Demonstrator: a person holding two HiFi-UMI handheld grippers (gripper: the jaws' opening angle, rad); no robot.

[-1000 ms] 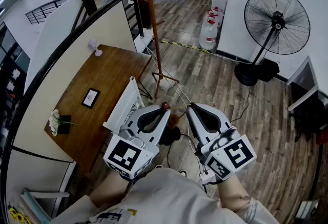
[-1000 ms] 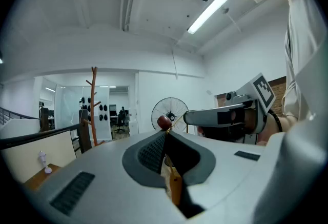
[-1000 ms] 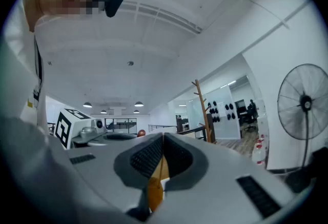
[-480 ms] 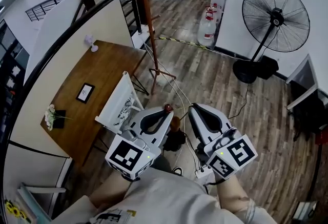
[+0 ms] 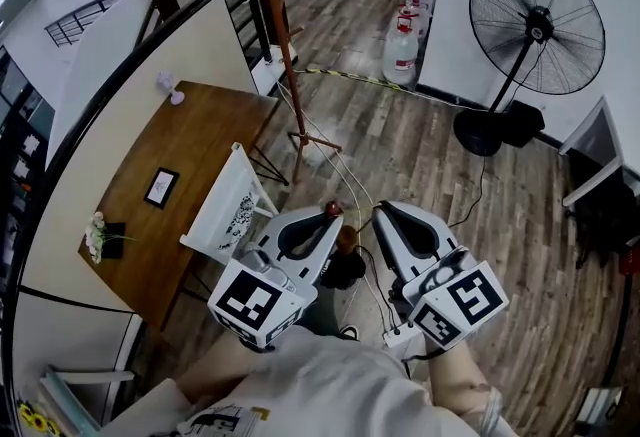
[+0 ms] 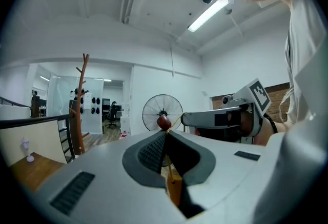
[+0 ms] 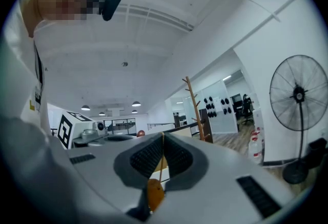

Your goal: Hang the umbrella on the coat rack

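The wooden coat rack (image 5: 277,35) stands on the floor ahead, past the table, and shows far off in the left gripper view (image 6: 81,107) and the right gripper view (image 7: 195,110). Both grippers are held side by side near my body. My left gripper (image 5: 325,217) is shut on a thin golden cord (image 6: 168,164) with a red bead (image 6: 164,122) at its tips. My right gripper (image 5: 381,212) is shut on the same kind of cord (image 7: 161,159). The umbrella (image 5: 346,268) hangs dark between and below them, mostly hidden; its brown handle end (image 7: 155,192) shows under the jaws.
A wooden table (image 5: 190,175) with a picture frame and a white chair (image 5: 228,210) are at the left, along a curved railing (image 5: 120,65). A standing fan (image 5: 538,25) is at the right, water bottles (image 5: 402,53) behind, and cables (image 5: 350,175) run across the floor.
Both grippers stay shut on the cord, close together. The head view has drifted: rack, table and chair sit a little further left in the picture.
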